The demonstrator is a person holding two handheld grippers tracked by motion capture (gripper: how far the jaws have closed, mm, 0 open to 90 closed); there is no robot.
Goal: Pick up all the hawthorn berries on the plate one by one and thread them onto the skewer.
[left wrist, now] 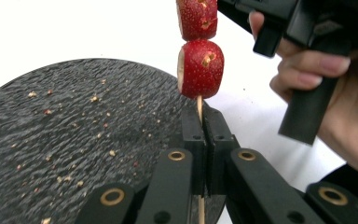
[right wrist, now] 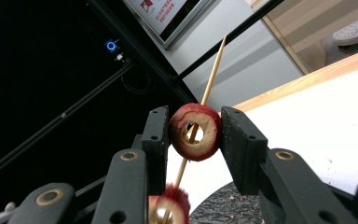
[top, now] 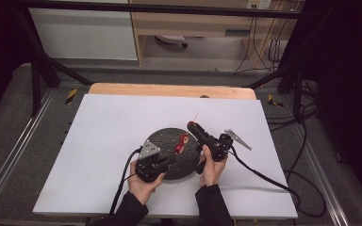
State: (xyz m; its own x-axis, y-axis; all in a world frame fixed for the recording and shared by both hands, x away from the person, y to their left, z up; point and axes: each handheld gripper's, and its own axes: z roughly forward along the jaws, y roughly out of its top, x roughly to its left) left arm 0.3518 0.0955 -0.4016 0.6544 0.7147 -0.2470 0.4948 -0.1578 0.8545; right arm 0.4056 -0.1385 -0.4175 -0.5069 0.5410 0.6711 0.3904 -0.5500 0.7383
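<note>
High view, centre of the frame: a person works over a round black textured plate (top: pixel 169 155) on a white tabletop (top: pixel 99 141), threading red cored fruit pieces onto a thin wooden skewer (top: pixel 196 117). The left gripper (left wrist: pixel 204 122) is clamped on the lower end of the skewer, its jaws pressed together around the stick just below the lowest fruit; in the left gripper view two red, speckled fruit pieces (left wrist: pixel 200 63) sit one above the other on the stick in the upper middle of the frame. The right gripper (right wrist: pixel 195 132) is closed on a further ring-shaped slice of red fruit (right wrist: pixel 196 132), with the skewer passing through its cored hole. The step in hand appears to be sliding this slice down the skewer toward the pieces already threaded; the next move likely calls for a push straight along the stick while the left gripper keeps it steady, since a sideways load could bend or snap it. In the high view the fruit (top: pixel 183 141) is small and hard to count. The skewer's lower end is hidden behind the left jaws, and the topmost fruit is cut off at the upper edge of the left gripper view.
</note>
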